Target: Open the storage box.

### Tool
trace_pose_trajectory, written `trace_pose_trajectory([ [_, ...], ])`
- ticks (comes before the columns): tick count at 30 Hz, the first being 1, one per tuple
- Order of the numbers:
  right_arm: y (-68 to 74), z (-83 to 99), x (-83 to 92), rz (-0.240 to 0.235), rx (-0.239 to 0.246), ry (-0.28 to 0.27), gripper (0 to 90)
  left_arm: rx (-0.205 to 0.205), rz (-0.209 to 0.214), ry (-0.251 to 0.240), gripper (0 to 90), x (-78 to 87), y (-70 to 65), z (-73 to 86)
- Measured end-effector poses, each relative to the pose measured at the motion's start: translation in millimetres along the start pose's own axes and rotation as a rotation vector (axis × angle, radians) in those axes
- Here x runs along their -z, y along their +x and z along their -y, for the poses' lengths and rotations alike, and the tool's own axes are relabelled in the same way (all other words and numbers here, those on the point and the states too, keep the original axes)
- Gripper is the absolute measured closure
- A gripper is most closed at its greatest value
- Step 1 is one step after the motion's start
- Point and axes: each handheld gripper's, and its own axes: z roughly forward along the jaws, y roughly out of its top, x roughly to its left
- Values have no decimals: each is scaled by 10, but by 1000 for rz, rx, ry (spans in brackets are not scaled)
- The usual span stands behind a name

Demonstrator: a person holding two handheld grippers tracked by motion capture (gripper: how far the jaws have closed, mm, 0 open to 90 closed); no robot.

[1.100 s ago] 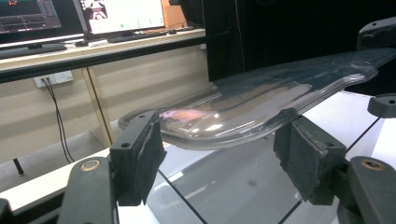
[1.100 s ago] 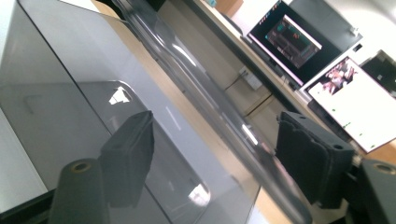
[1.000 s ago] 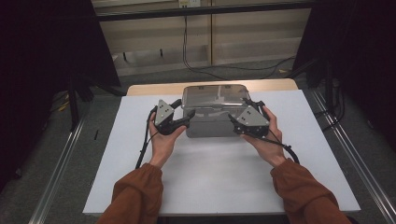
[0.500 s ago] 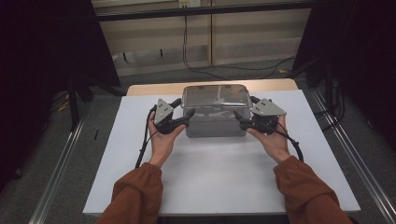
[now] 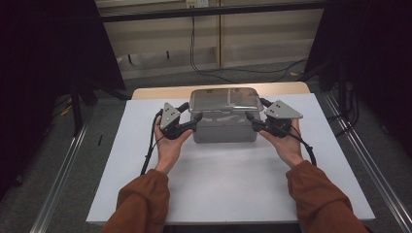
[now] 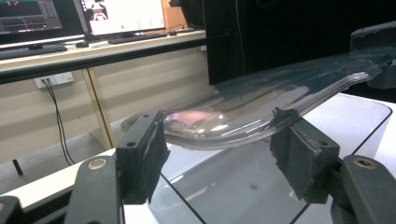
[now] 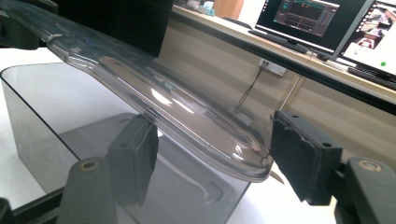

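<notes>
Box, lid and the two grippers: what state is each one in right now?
lid: off the box, raised above its rim, one end between each gripper's jaws.
box: open, upright on the table, looks empty.
left gripper: shut on the lid's end.
right gripper: jaws have just been closing, lid's end between them; grip unclear.
</notes>
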Motion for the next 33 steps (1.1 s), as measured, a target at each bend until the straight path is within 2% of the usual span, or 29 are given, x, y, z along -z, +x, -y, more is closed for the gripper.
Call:
trace_pose_trajectory([
  [7, -33, -11, -11, -10, -24, -26, 328, 1, -6, -13, 366, -7, 13, -40],
  [8, -38, -12, -15, -11, -29, -30, 329, -10, -5, -10, 366, -14, 22, -53],
  [13, -76, -17, -43, -8, -53, -48, 325, -3, -7, -18, 363, -44, 36, -74],
  [15, -88, -24, -56, -11, -62, -42, 325, 14, -6, -20, 369, -50, 50, -79],
  [21, -106, -57, -84, -8, -75, -62, 306, 9, -21, -29, 377, -70, 113, -117],
  [24, -126, -67, -97, -4, -86, -74, 274, 47, -10, -32, 378, -89, 131, -126],
  [27, -139, -71, -105, -1, -87, -80, 264, 10, -19, -25, 386, -105, 141, -140],
  [33, -164, -64, -124, -17, -107, -96, 305, 11, -8, -38, 399, -137, 169, -156],
])
